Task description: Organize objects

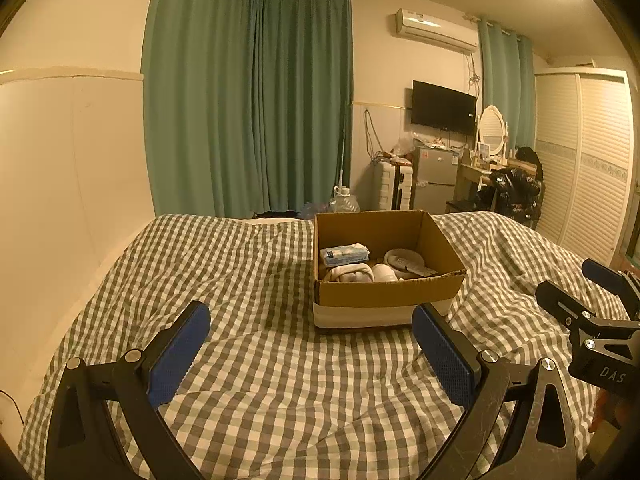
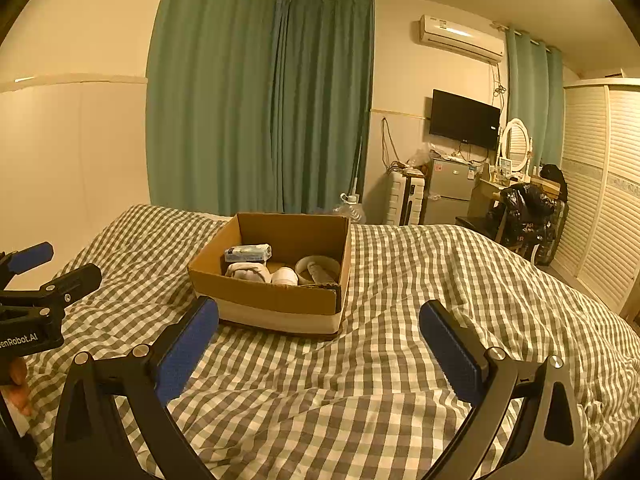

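Observation:
An open cardboard box [image 1: 384, 292] stands on the checked bed, also in the right wrist view [image 2: 276, 300]. Inside lie a blue-white tissue pack [image 1: 345, 255] [image 2: 247, 253], rolled white cloth [image 1: 349, 273] [image 2: 248, 271], a white cup [image 1: 384, 273] [image 2: 285, 276] and a pale bowl [image 1: 404, 259] [image 2: 318, 269]. My left gripper [image 1: 310, 340] is open and empty, a short way in front of the box. My right gripper [image 2: 320, 340] is open and empty, also short of the box. Each gripper shows at the other view's edge, the right one [image 1: 592, 292] and the left one [image 2: 52, 268].
The grey-white checked bedspread [image 1: 248, 280] is wrinkled around the box. Green curtains [image 1: 248, 100], a white wall at left, a water jug [image 1: 344, 200], a suitcase, a small fridge [image 1: 434, 178], a TV, a dressing table and a slatted wardrobe [image 1: 588, 160] stand beyond the bed.

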Demonstrator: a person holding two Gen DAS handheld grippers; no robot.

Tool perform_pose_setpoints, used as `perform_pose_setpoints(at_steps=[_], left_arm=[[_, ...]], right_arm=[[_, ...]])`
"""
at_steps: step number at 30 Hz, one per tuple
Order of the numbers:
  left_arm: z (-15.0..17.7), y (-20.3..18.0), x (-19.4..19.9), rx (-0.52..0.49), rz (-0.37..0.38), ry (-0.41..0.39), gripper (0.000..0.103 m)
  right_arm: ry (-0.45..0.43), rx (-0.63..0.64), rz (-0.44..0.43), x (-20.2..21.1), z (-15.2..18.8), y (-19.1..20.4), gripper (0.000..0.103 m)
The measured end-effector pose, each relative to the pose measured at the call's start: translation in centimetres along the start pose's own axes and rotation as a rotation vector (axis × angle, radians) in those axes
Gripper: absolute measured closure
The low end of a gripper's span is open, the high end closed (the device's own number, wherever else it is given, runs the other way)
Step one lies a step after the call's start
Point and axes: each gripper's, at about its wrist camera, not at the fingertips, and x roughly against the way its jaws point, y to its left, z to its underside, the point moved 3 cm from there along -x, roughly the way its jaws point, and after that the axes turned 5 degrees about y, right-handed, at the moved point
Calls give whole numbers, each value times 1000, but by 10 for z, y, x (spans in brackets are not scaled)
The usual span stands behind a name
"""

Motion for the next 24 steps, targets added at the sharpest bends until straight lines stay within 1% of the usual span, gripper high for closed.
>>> perform_pose_setpoints(at_steps=[4,13,24], left_arm=[[1,-2,0,-8,-4,3,0],[1,-5,1,-26,13,11,0],[0,1,4,7,13,3,0]], right_arm=[[-2,-1,0,1,0,0,2],[-7,-9,-1,2,-3,-2,2],[-8,-1,-2,3,-3,0,2]])
